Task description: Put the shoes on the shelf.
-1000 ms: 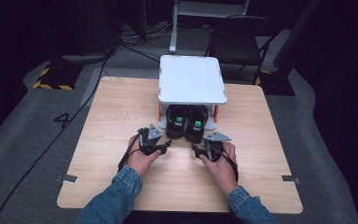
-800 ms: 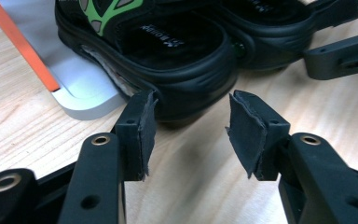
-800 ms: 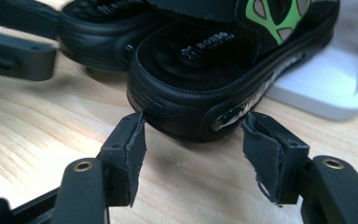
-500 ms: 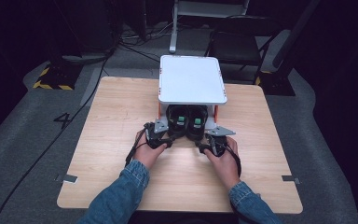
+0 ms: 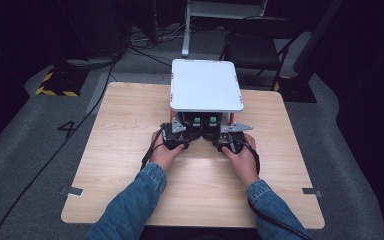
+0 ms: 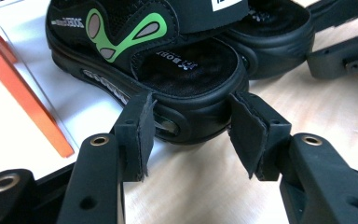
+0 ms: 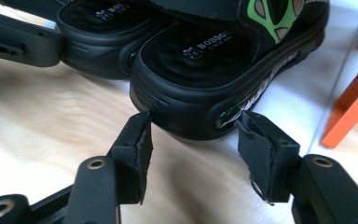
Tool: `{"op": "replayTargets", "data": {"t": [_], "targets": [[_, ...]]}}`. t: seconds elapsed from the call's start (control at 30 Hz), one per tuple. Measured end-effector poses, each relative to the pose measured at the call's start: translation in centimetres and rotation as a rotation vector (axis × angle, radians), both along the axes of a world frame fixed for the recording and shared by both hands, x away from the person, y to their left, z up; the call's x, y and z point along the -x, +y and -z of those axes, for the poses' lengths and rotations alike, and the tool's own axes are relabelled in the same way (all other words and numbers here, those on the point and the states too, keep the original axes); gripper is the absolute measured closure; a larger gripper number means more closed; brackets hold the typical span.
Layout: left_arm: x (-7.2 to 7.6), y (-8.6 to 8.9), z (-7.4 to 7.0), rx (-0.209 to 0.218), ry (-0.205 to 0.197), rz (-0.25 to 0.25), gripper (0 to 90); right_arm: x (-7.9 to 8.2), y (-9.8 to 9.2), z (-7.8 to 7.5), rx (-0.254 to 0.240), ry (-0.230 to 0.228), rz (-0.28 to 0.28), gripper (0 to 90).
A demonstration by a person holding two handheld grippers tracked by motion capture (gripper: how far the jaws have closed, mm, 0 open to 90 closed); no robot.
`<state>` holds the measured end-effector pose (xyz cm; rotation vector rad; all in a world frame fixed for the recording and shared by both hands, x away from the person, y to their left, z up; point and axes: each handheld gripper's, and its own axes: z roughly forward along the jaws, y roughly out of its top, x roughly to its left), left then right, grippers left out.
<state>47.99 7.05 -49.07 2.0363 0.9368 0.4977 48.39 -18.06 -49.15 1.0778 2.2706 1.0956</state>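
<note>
Two black sandals with green markings lie side by side, toes under a white stand (image 5: 205, 85). My left gripper (image 5: 185, 133) is at the heel of the left sandal (image 5: 196, 122). In the left gripper view the left gripper (image 6: 191, 126) is open, and the sandal's (image 6: 182, 65) rounded heel end sits between its pad tips. My right gripper (image 5: 220, 136) is at the right sandal (image 5: 212, 122). Its jaws have just been closing. In the right gripper view the right gripper (image 7: 193, 135) flanks that sandal's (image 7: 223, 60) heel, pad tips at its sides, without a clear squeeze.
The stand has orange legs (image 6: 23, 88) and a white lower board (image 6: 28, 60) under the sandals' front parts. The wooden table (image 5: 130, 130) has bare room in front and at both sides. A dark chair (image 5: 260, 45) stands behind the table, and cables run across the floor.
Both hands have moved forward toward the stand and closer together, bringing the grippers up to the sandals' heels. The right jaws have narrowed.
</note>
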Motion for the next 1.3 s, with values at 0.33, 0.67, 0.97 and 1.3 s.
{"op": "replayTargets", "data": {"t": [0.33,0.67,0.97,1.3], "targets": [[-2.6,0.1,0.5,0.016,-0.002,-0.050,47.9,-2.6,0.4,-0.1,-0.002,-0.008,0.043,51.9],[1.8,2.3,-1.7,0.084,-0.026,-0.020,41.5,0.2,-0.2,-1.9,-0.008,-0.093,-0.025,47.0],[7.7,5.9,-5.2,0.064,-0.082,0.004,36.4,4.3,-3.6,-5.9,-0.107,-0.116,-0.049,40.3],[12.5,10.4,-6.0,-0.006,0.009,0.022,28.2,9.0,-7.9,-7.9,-0.130,-0.126,-0.046,36.1]]}}
